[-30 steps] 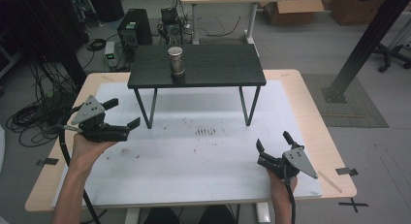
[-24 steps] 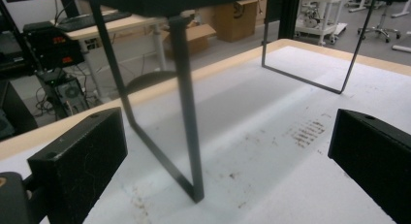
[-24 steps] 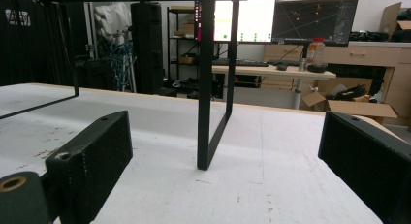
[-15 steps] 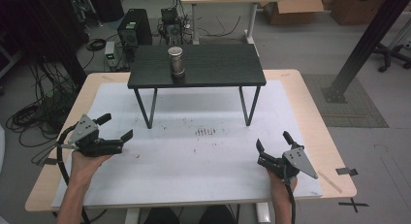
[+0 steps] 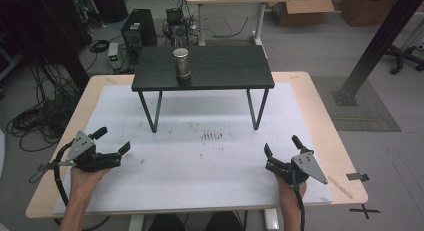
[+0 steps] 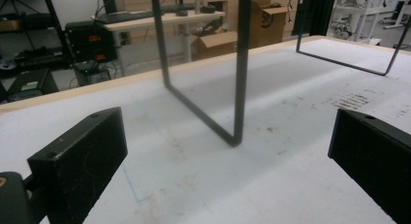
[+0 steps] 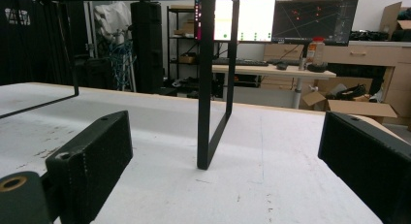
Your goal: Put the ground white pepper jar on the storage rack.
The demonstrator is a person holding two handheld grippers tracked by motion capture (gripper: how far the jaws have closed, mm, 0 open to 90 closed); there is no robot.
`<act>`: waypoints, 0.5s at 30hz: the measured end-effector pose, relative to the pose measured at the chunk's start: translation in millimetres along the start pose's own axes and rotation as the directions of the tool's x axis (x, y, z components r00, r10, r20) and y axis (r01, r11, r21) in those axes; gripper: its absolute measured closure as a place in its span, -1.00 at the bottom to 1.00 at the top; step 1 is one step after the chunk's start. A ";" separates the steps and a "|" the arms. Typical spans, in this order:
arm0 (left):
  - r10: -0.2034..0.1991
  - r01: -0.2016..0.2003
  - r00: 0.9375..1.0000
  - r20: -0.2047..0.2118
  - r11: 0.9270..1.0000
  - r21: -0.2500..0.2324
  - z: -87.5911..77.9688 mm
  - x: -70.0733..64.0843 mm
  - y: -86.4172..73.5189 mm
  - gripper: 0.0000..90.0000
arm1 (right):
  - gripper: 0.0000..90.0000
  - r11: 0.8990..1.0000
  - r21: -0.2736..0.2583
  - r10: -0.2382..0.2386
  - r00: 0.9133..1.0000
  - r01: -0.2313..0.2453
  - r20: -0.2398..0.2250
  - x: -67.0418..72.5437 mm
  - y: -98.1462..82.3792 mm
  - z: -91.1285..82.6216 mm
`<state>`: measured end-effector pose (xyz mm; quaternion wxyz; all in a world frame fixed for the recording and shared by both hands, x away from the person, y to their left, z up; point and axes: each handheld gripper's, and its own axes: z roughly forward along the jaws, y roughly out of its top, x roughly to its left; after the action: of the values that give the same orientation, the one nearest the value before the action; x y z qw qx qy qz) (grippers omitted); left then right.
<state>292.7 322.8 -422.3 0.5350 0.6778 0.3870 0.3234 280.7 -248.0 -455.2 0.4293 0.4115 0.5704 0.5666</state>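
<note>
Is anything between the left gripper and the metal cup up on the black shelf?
Nothing blocks it from above. The left gripper sits low on the white mat, jaws open; the metal cup stands on the raised black shelf, so the shelf's front edge blocks a straight low reach.

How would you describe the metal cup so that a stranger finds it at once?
Find the white mat on the wooden table, then the small black shelf standing at its far side. The metal cup stands upright on the shelf top, left of the middle; it is the one shiny object there.

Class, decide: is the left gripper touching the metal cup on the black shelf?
Apart. The high view shows the left gripper open near the table's front edge, with bare white mat separating it from the metal cup.
</note>
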 end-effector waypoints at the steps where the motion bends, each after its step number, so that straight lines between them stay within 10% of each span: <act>1: 0.001 -0.001 1.000 -0.004 1.000 -0.005 -0.9 0.8 -2.1 -0.98 | -0.89 1.000 0.001 0.001 1.000 -0.001 0.000 0.1 0.0 0.0; 15: -0.017 0.011 0.998 -0.060 0.994 -0.107 -12.4 6.5 -28.9 -0.98 | -0.88 1.000 0.002 0.000 1.000 0.000 0.000 0.1 0.0 0.2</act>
<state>280.2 338.0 -447.7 0.5606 0.6354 0.3901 0.3603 280.8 -247.9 -455.2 0.4289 0.4122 0.5709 0.5659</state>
